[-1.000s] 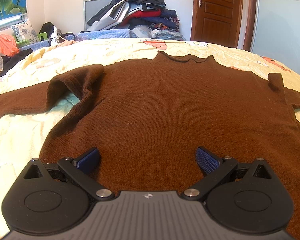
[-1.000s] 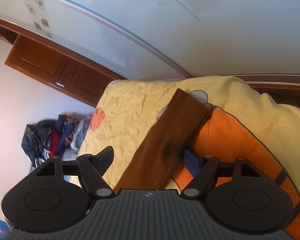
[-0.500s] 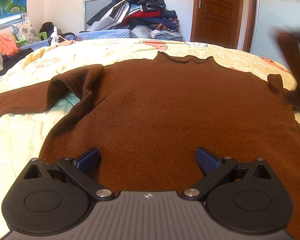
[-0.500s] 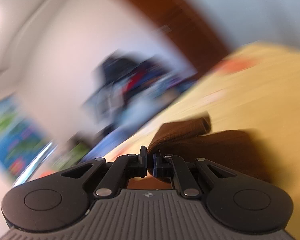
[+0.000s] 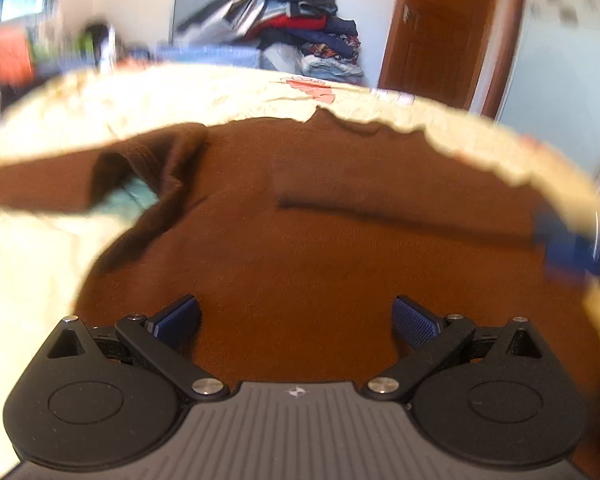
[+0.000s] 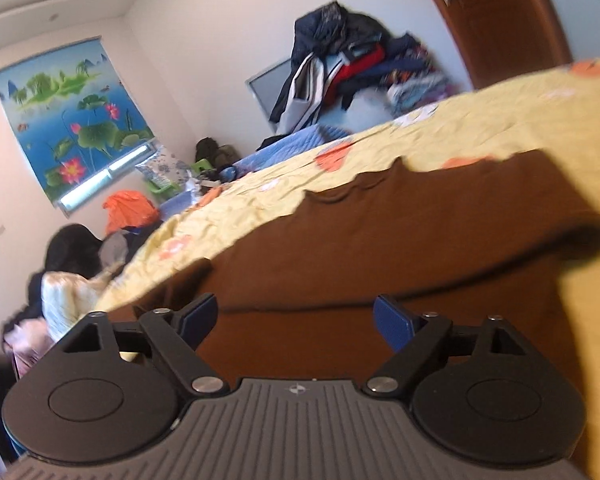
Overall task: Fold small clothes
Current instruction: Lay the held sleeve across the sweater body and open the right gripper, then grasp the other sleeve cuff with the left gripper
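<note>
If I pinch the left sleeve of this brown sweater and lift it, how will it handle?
Probably floppy: the brown sweater is soft knit, and its left sleeve already buckles into a raised loop. It should drape and fold where dropped, as the right sleeve lies across the chest. Likely grippy, not slippery; it may drag the yellow bedsheet.

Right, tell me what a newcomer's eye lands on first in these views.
A brown sweater spread flat across the yellow bedsheet fills both views, one sleeve folded over its body. Behind the bed, a heap of clothes is piled against the white wall, and a lotus-pond blind covers the window to the left.
</note>
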Action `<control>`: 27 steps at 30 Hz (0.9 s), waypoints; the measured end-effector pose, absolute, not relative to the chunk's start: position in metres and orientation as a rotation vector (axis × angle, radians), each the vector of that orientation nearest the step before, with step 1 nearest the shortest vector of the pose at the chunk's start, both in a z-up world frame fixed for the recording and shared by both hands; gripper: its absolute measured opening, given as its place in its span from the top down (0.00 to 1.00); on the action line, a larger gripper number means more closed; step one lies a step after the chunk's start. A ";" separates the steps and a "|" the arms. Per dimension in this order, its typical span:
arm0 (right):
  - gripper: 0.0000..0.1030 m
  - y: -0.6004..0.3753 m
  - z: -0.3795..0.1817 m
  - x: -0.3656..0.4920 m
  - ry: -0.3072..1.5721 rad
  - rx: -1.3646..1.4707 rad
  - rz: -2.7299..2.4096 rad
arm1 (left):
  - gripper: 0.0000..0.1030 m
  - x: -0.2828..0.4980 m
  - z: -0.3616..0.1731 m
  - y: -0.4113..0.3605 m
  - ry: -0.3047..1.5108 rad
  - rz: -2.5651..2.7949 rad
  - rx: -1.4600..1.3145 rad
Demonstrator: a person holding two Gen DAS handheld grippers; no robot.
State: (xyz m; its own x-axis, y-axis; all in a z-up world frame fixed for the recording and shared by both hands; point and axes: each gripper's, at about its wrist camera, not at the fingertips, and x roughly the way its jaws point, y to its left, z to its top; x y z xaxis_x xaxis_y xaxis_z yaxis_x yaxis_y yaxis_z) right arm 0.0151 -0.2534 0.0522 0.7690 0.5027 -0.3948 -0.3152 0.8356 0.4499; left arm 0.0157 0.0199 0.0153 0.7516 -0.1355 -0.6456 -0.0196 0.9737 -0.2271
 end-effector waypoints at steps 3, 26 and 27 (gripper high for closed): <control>0.10 -0.265 0.030 0.023 0.586 0.416 0.422 | 0.00 0.045 0.022 0.050 0.752 -0.131 -0.585; 0.01 -0.279 0.009 0.034 0.570 0.584 0.461 | 0.96 0.114 0.067 0.064 0.583 0.301 -0.190; 0.00 -0.278 0.009 0.034 0.571 0.582 0.461 | 0.96 0.114 0.058 0.066 0.606 0.310 -0.179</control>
